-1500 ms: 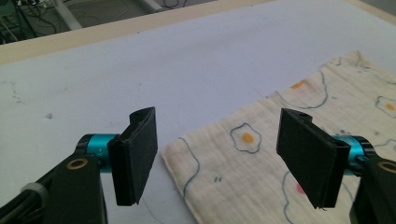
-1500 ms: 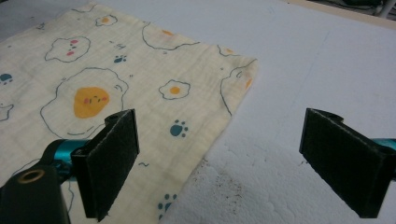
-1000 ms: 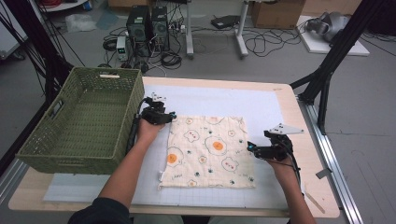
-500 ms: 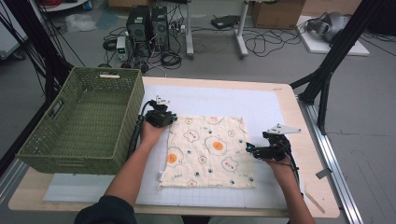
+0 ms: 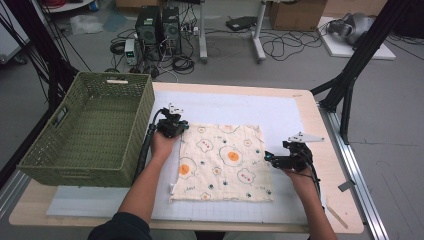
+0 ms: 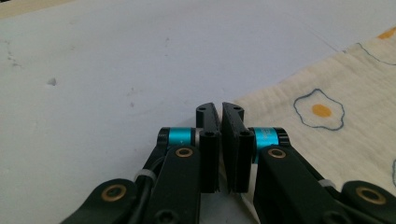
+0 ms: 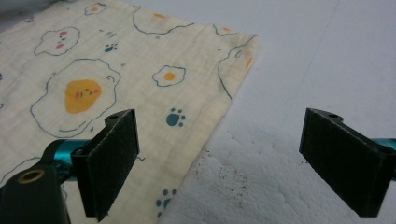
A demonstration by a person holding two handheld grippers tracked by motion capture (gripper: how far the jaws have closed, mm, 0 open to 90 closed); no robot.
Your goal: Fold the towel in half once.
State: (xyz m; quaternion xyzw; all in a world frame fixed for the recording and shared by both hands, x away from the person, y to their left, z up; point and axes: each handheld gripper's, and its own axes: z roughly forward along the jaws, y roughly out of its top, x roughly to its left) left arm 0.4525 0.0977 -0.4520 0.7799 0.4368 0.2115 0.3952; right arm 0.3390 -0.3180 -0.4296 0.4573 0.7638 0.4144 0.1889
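Observation:
A cream cloth [image 5: 222, 162] printed with fried eggs and paw marks lies flat on the white mat [image 5: 280, 117]. My left gripper [image 5: 175, 125] rests at the cloth's far left corner. In the left gripper view its jaws [image 6: 220, 109] are shut, and the cloth corner [image 6: 327, 112] runs under the right jaw. No cloth shows between the pads. My right gripper [image 5: 270, 158] sits low at the cloth's right edge. It stands wide open [image 7: 222, 116], with the cloth edge [image 7: 205, 121] between its two pads.
A green woven basket [image 5: 132, 125], nothing in it, stands at the left, close beside my left hand. A thin wooden stick [image 5: 336, 216] lies near the table's front right corner. A black frame leg [image 5: 345, 85] rises past the right edge.
My left gripper has shifted slightly to the right, onto the cloth's corner. The right gripper and the cloth have stayed in place.

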